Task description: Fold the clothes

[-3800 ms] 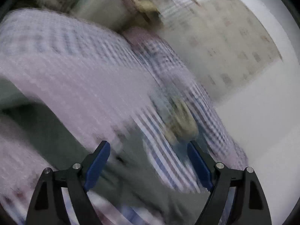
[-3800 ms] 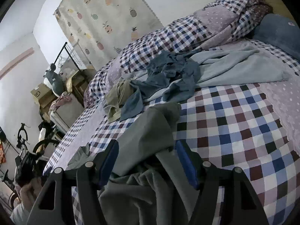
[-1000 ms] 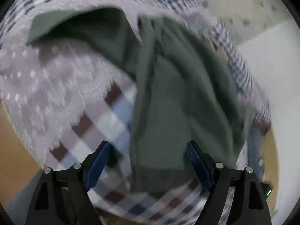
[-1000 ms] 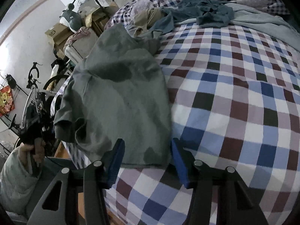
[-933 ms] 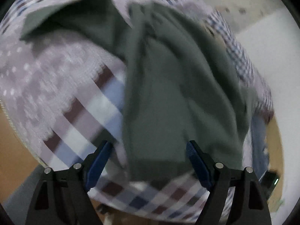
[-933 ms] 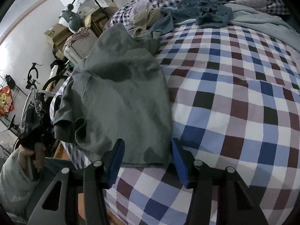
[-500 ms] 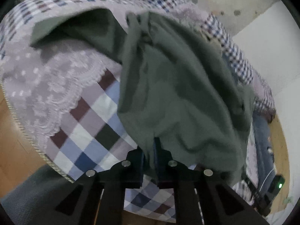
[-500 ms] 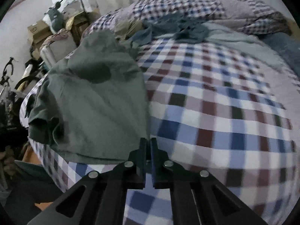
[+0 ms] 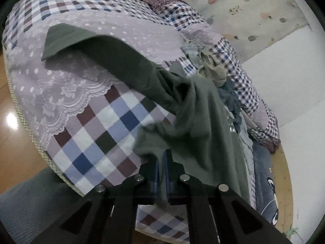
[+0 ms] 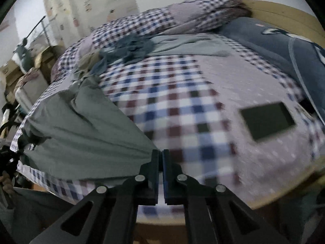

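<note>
Looking along the left gripper, we see its fingers pinching the hem of the green shirt, draped over the checked bedspread; along the right gripper, we find its fingers clamped on the shirt's edge, left of a dark phone.

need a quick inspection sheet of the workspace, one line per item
surface: bed with checked quilt and a lilac lace panel; wooden floor beside it.
job's things: green garment, bunched and partly lifted, one sleeve trailing over the lace panel.
clutter: heap of blue and beige clothes at the far end; pale grey garment spread next to it; dark flat rectangle on the quilt; blue pillow.
grippers: left gripper shut on the green garment's edge; right gripper shut on another edge.
cables: nothing seen.
surroundings: pineapple-print curtain, white wall, boxes and a rack, blurred.
</note>
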A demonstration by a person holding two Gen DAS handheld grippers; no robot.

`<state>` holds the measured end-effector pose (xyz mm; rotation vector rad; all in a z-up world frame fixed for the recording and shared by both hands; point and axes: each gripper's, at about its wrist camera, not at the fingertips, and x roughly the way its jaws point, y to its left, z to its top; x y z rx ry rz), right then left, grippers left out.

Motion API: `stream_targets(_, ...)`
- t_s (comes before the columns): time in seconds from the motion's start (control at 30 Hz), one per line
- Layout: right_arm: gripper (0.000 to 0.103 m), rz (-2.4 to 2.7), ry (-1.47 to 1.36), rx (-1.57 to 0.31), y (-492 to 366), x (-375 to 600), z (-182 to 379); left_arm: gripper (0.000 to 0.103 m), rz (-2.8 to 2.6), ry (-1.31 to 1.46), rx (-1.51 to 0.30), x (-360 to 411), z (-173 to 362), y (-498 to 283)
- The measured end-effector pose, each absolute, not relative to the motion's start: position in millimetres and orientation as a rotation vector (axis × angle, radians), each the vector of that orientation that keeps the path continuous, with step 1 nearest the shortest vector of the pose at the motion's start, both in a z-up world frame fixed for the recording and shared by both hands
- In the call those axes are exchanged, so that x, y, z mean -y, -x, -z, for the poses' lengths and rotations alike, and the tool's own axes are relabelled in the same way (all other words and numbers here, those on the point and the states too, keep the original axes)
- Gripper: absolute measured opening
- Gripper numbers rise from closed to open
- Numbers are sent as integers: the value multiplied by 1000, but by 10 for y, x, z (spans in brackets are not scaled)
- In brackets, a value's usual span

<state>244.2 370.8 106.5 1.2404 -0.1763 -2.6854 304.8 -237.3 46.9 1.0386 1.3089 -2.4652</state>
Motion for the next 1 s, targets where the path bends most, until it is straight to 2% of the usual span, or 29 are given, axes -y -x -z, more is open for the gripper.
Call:
stream_targets(0.23, 5, 2677, -1370, 170, -2676, -3937, -923, 4, 2420, -1013, -1291, 2302, -555, -3119)
stream_targets(0.33, 7, 2701, -1374, 308, -2620, -4093, -900, 4, 2421, -986, -1256, 2270, -588, -3226)
stream_targets(0.43, 23, 2703, -1348, 450, -2552, -4194, -890, 4, 2395, -952, -1231, 2328, -593, -3301)
stream_targets(0.47, 33, 2693, -1326, 467, -2534, -4167, -903, 4, 2392, -938, -1244, 2355, -593, -3314)
stream_targets(0.5, 40, 2683, -1304, 482, -2515, -4137, -917, 8, 2401, -927, -1254, 2361, -606, -3305)
stream_targets(0.53, 42, 2672, -1279, 480, -2486, -4082, -934, 10, 2411, -915, -1265, 2366, -618, -3296)
stream_targets(0.57, 45, 2656, -1253, 469, -2452, -4013, -948, 21, 2420, -904, -1275, 2372, -631, -3287)
stream_targets(0.6, 45, 2636, -1236, 451, -2409, -3928, -950, 38, 2436, -894, -1283, 2367, -651, -3265)
stream_targets(0.63, 45, 2621, -1235, 424, -2354, -3847, -936, 49, 2473, -888, -1280, 2326, -694, -3204)
stream_targets(0.67, 46, 2605, -1233, 396, -2300, -3766, -923, 68, 2511, -882, -1276, 2286, -737, -3142)
stream_targets(0.7, 46, 2589, -1231, 370, -2245, -3684, -909, 78, 2548, -876, -1272, 2245, -780, -3081)
stream_targets(0.77, 46, 2558, -1227, 305, -2109, -3499, -877, 82, 2623, -863, -1264, 2164, -866, -2958)
stream_targets(0.87, 46, 2522, -1203, 240, -1881, -3262, -874, 83, 2739, -845, -1245, 2029, -994, -2757)
stream_targets(0.93, 49, 2496, -1164, 217, -1694, -3104, -909, 83, 2810, -864, -1219, 1871, -1042, -2534)
stream_targets(1.0, 59, 2476, -1115, 192, -1490, -2937, -973, 83, 2867, -886, -1187, 1707, -1077, -2283)
